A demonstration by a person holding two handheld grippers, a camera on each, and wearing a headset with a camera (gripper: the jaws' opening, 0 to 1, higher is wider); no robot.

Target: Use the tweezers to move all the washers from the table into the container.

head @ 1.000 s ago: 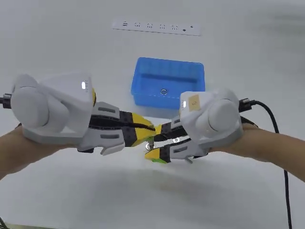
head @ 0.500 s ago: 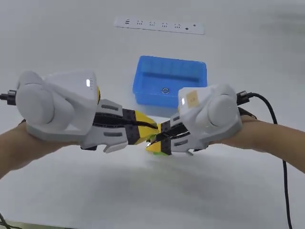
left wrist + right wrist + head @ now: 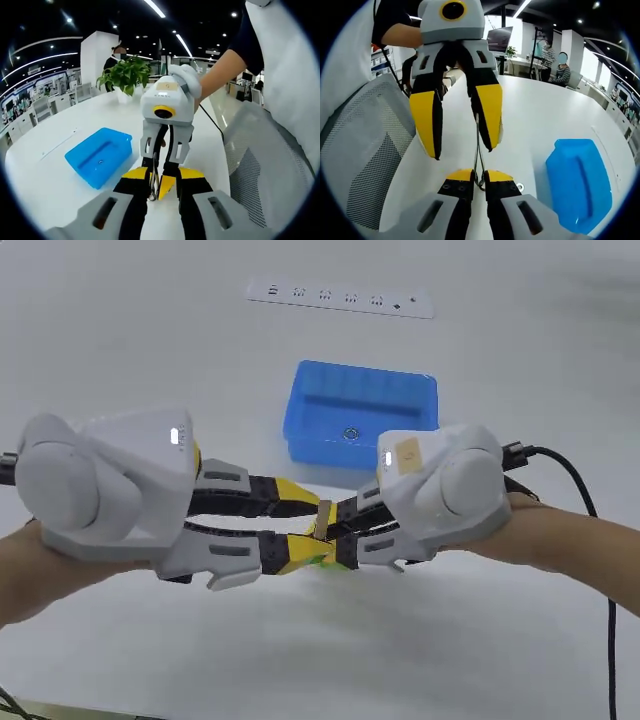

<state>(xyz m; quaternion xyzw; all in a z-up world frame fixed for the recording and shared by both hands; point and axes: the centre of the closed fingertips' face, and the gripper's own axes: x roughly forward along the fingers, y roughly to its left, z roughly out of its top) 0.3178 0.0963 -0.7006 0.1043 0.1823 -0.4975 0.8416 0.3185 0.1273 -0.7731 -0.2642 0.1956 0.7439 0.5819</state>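
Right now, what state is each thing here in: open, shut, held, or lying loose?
left gripper: open, jaws either side of the tweezers.
right gripper: shut on the tweezers.
tweezers: held by the right gripper.
container: open-topped, inner washer lying in it.
loose washer: lying on the table beside the right gripper.

The tweezers [image 3: 478, 145] are thin bare metal with two slim legs close together. One end is clamped in the right gripper [image 3: 479, 175] and the other points to 12 o'clock in the right gripper view. A small silver washer [image 3: 520, 187] lies flat on the table at 3 o'clock of the clamped end. The blue rectangular container [image 3: 322, 450] sits at 12 o'clock of the tweezers in the head view, another washer [image 3: 350, 434] on its floor.
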